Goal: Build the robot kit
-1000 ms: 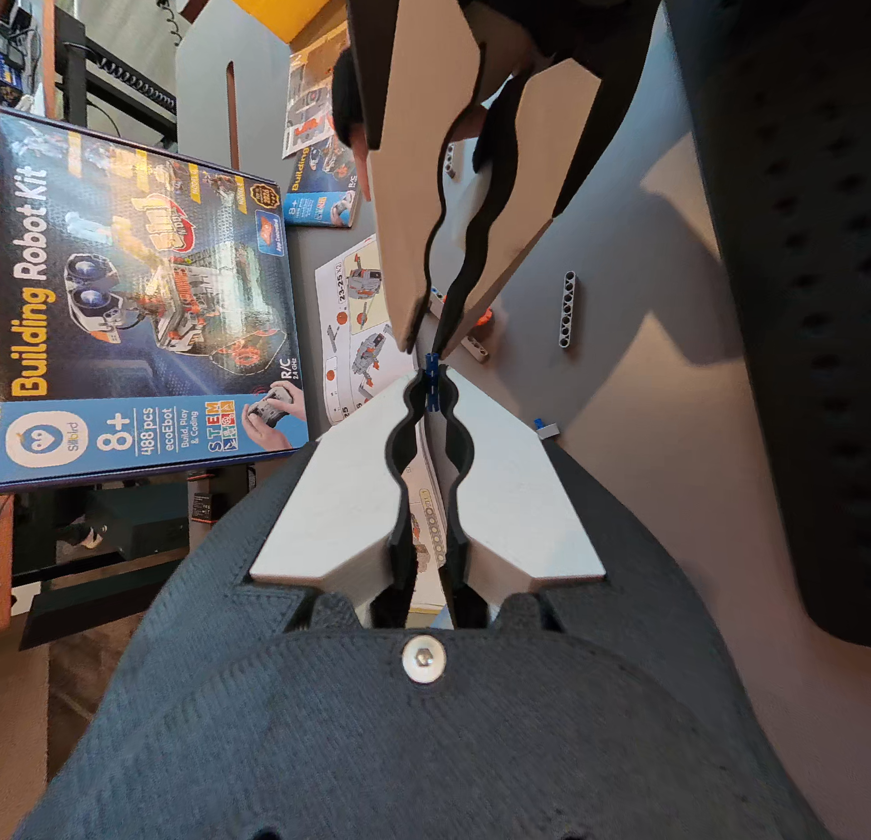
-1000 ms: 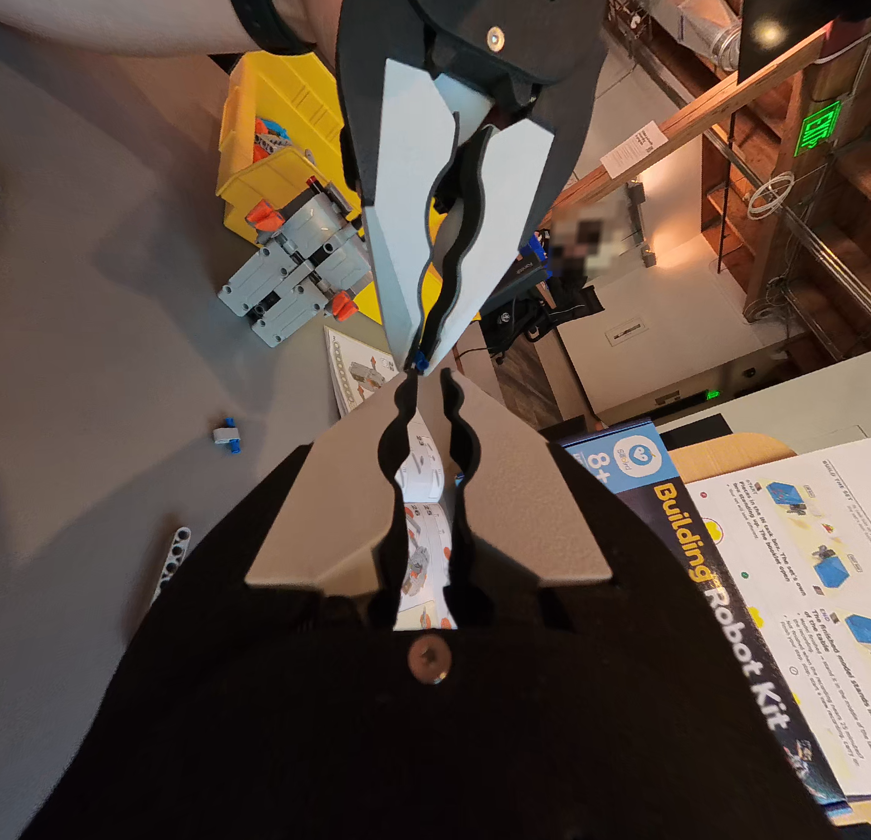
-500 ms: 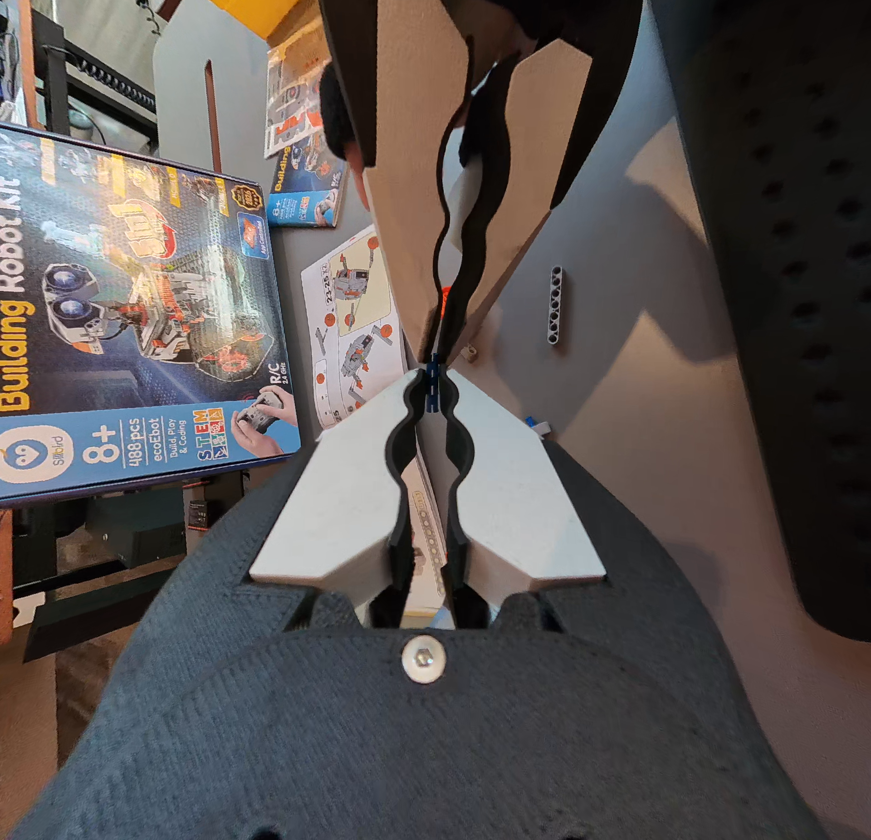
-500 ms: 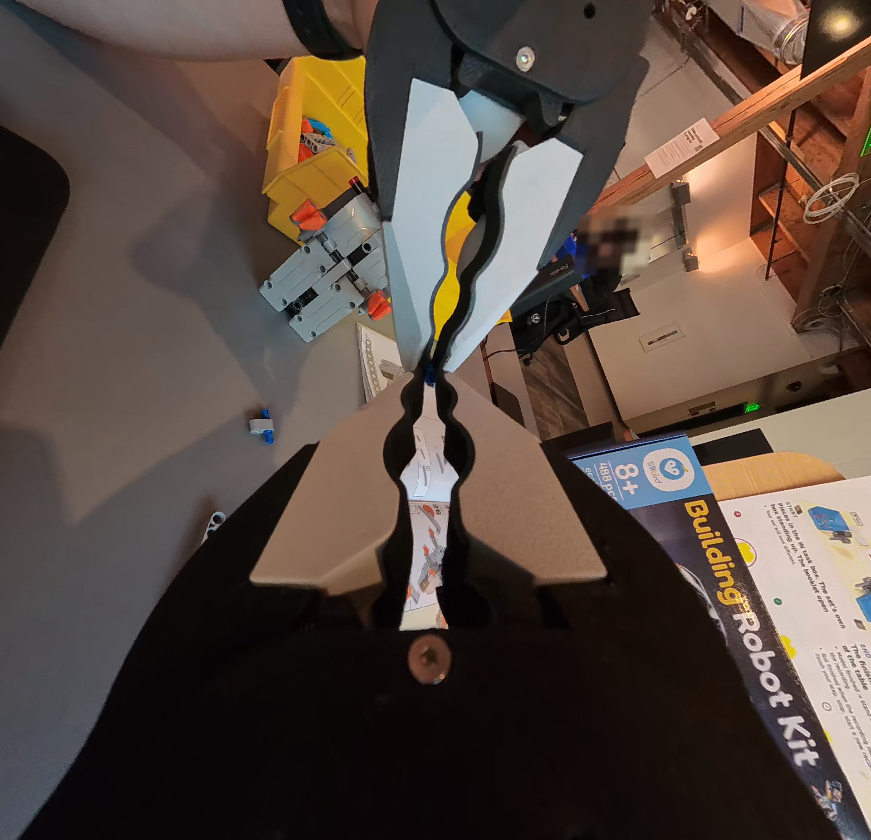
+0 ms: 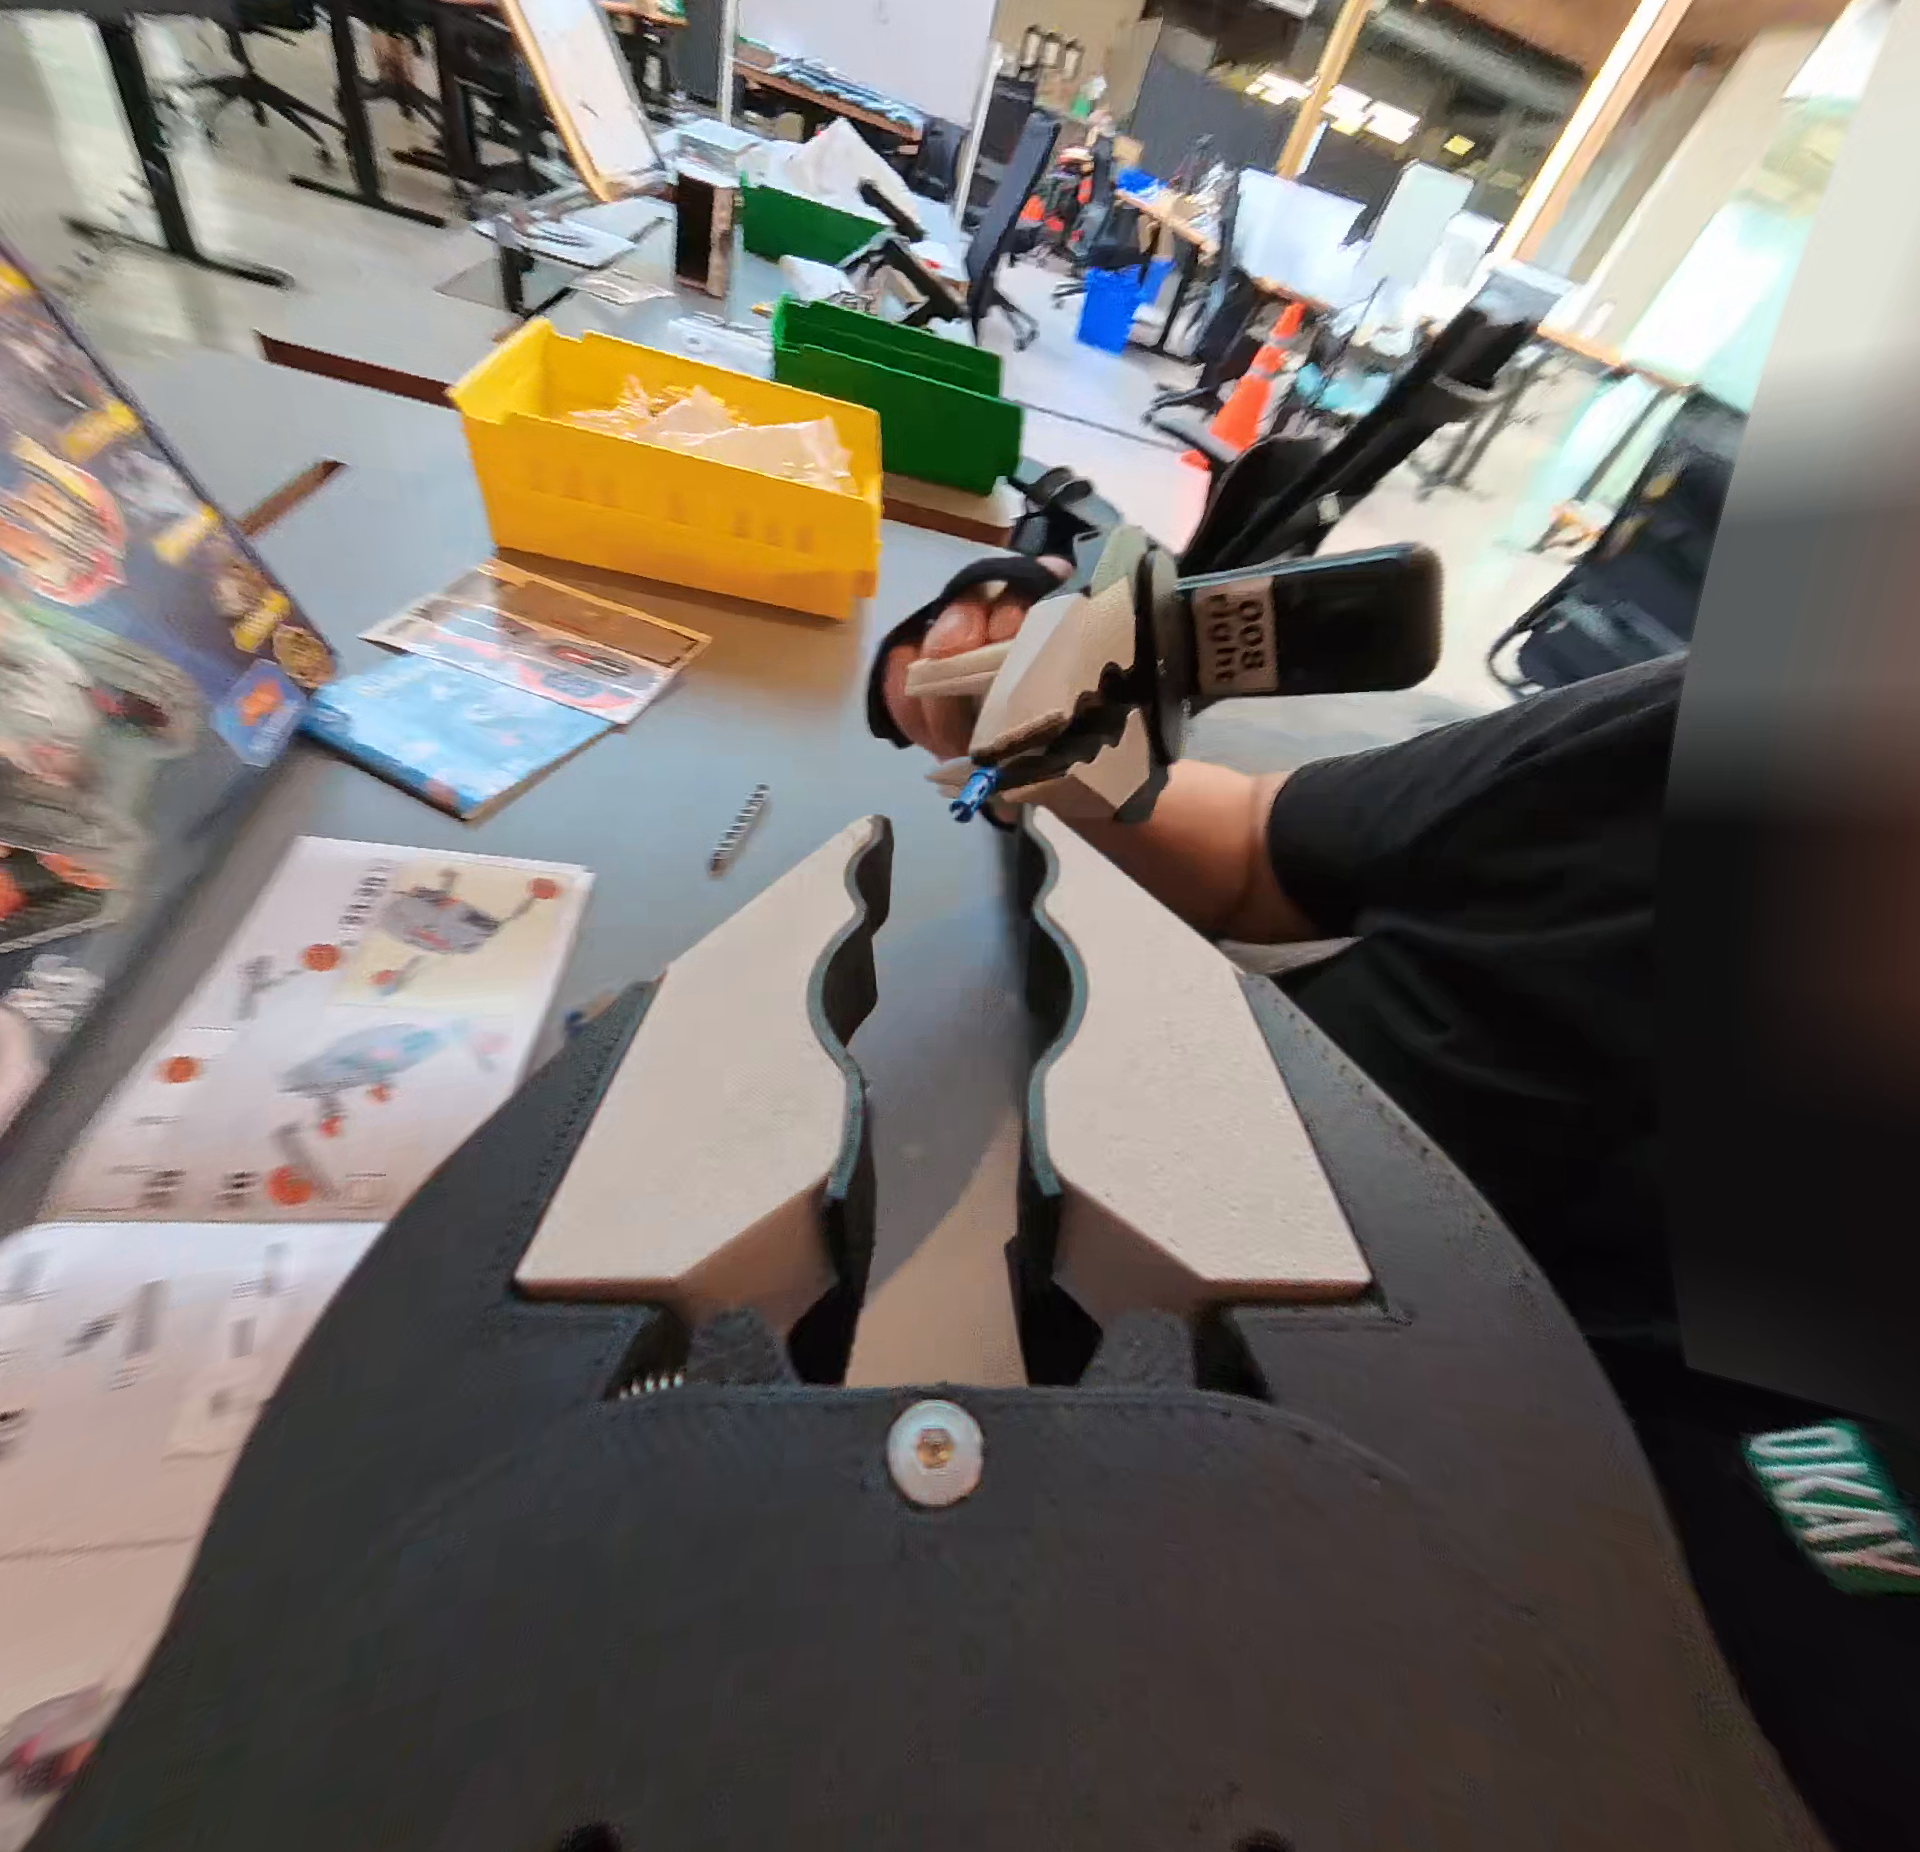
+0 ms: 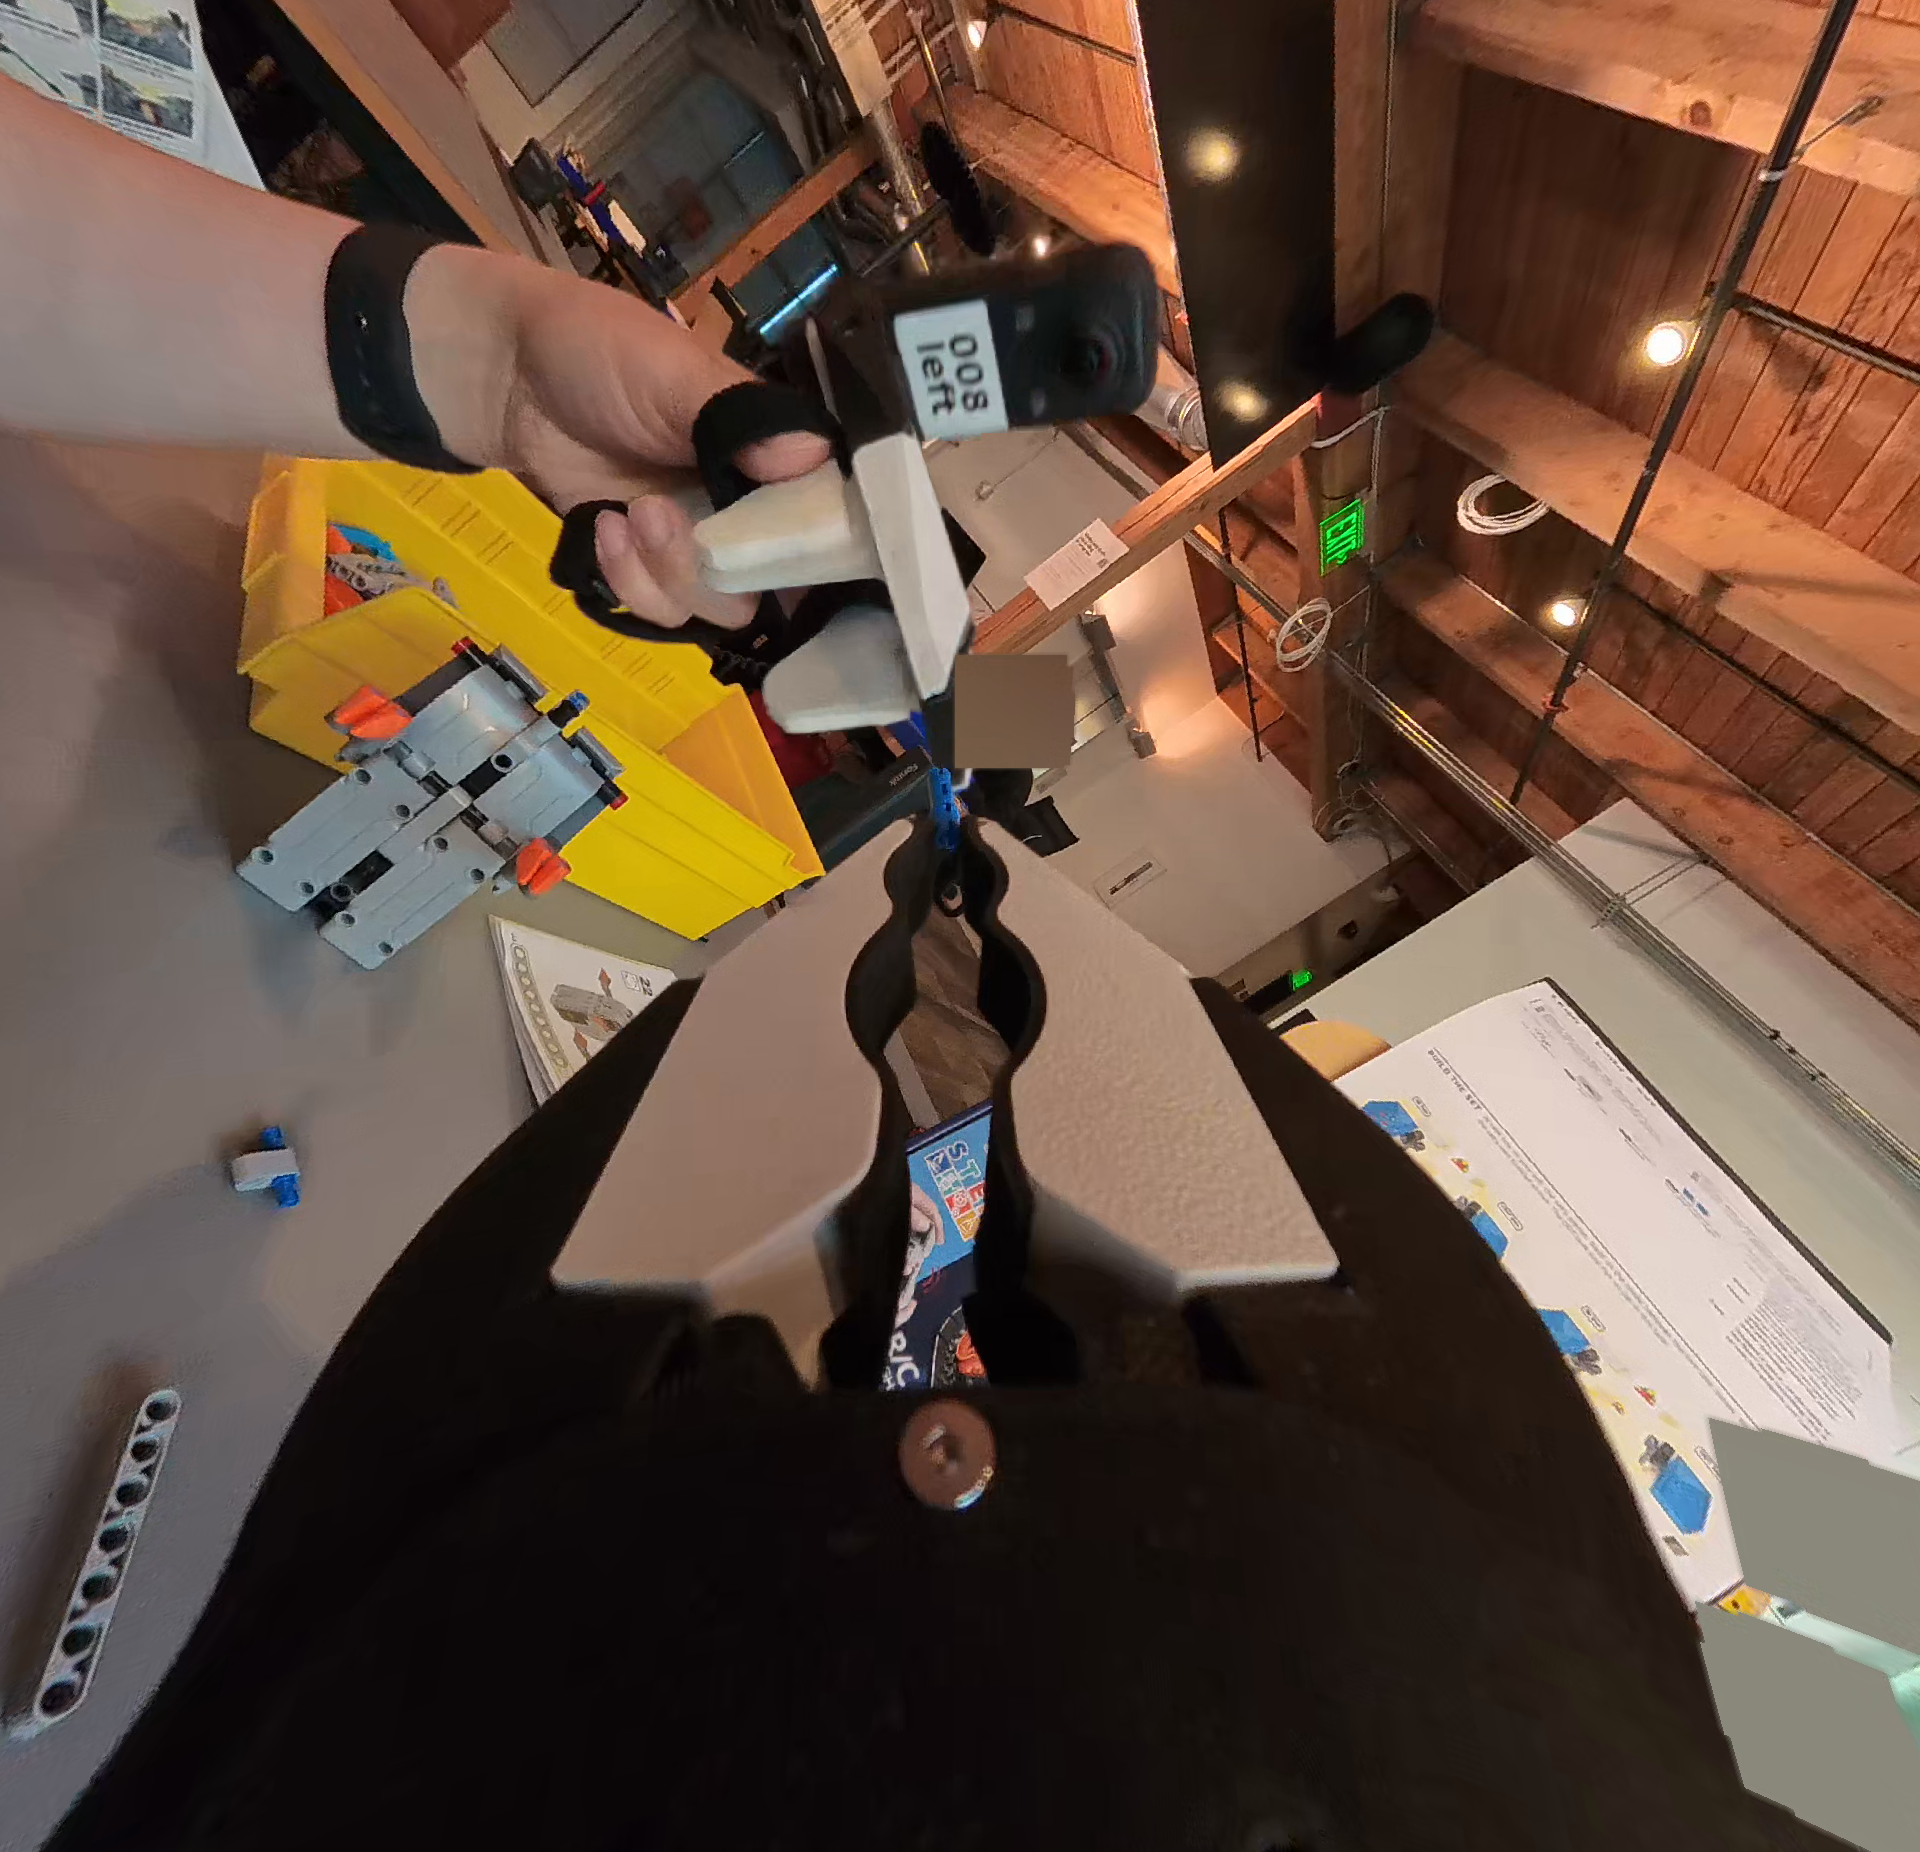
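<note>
A small blue pin (image 6: 942, 805) sticks out of the tips of my right gripper (image 6: 945, 841), which is shut on it above the grey table (image 6: 156, 971). In the left wrist view the right gripper (image 5: 997, 779) is held up by a hand, with the blue pin (image 5: 971, 792) pointing at my left gripper (image 5: 951, 846). The left gripper is open and empty, a short way from the pin. In the right wrist view the left gripper (image 6: 748, 628) is seen side-on, in a hand, above and left of the pin.
A yellow bin (image 5: 665, 472), green bins (image 5: 894, 389), a kit box (image 5: 104, 659), a booklet (image 5: 499, 690), an instruction sheet (image 5: 343, 1023) and a grey beam (image 5: 739, 828) lie on the table. A grey-orange block assembly (image 6: 436, 805) and a small grey-blue connector (image 6: 265, 1166) lie nearby. Only a small space, under 4 cm, lies between the two pairs of fingers. Left tips and right tips are each some 20 cm from the grey-orange block assembly (image 6: 436, 805).
The left gripper let go of the blue pin, opened and pulled back and turned away. The right gripper closed on the pin and now holds it alone.
</note>
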Motion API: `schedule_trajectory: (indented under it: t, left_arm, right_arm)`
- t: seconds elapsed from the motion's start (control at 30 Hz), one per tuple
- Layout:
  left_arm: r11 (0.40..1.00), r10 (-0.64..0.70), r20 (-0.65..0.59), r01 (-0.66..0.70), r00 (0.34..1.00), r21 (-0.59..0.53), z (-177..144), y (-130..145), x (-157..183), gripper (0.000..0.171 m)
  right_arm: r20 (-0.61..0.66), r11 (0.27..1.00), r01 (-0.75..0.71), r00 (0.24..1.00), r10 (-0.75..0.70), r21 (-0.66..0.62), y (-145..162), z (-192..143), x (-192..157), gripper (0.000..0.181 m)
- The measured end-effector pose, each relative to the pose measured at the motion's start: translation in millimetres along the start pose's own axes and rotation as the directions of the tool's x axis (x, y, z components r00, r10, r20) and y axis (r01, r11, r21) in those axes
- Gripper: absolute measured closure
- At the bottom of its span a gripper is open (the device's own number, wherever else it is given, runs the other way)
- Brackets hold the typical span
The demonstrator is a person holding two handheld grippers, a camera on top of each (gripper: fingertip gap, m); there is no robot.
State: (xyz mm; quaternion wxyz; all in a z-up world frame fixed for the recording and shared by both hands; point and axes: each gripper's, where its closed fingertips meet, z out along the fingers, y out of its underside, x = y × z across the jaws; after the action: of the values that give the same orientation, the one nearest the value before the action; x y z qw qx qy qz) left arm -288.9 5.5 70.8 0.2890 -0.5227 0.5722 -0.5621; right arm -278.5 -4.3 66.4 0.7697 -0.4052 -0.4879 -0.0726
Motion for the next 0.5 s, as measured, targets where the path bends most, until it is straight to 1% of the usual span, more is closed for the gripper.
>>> schedule_trajectory:
  t: [0.1, 0.17, 0.23, 0.27, 0.5]
  left_arm:
    - [0.991, -0.128, -0.101, 0.131, 0.987, 0.016, 6.8, 0.9, 4.7, 0.157]
    - [0.984, -0.175, -0.134, 0.179, 0.975, 0.018, 9.5, 2.0, 4.0, 0.162]
    - [0.983, -0.181, -0.135, 0.181, 0.974, -0.009, 11.8, 7.7, 2.2, 0.168]
    - [0.983, -0.182, -0.127, 0.181, 0.975, -0.021, 12.4, 10.0, 0.6, 0.168]
    - [0.977, -0.213, -0.18, 0.212, 0.96, -0.025, 11.5, 9.5, 5.0, 0.169]
  right_arm:
    - [0.006, 1.0, 0.011, 1.0, -0.011, -0.003, 0.0, 0.8, -2.4, 0.179]
    - [0.007, 1.0, 0.028, 1.0, -0.028, -0.002, 0.1, 1.1, -4.1, 0.179]
    - [0.007, 0.999, 0.04, 0.999, -0.04, -0.008, 0.8, 1.4, -4.6, 0.179]
    - [0.009, 0.999, 0.049, 0.999, -0.049, -0.012, 1.4, 1.5, -5.2, 0.179]
    - [-0.015, 0.993, 0.119, 0.993, -0.12, -0.005, 0.0, 0.8, -5.4, 0.179]
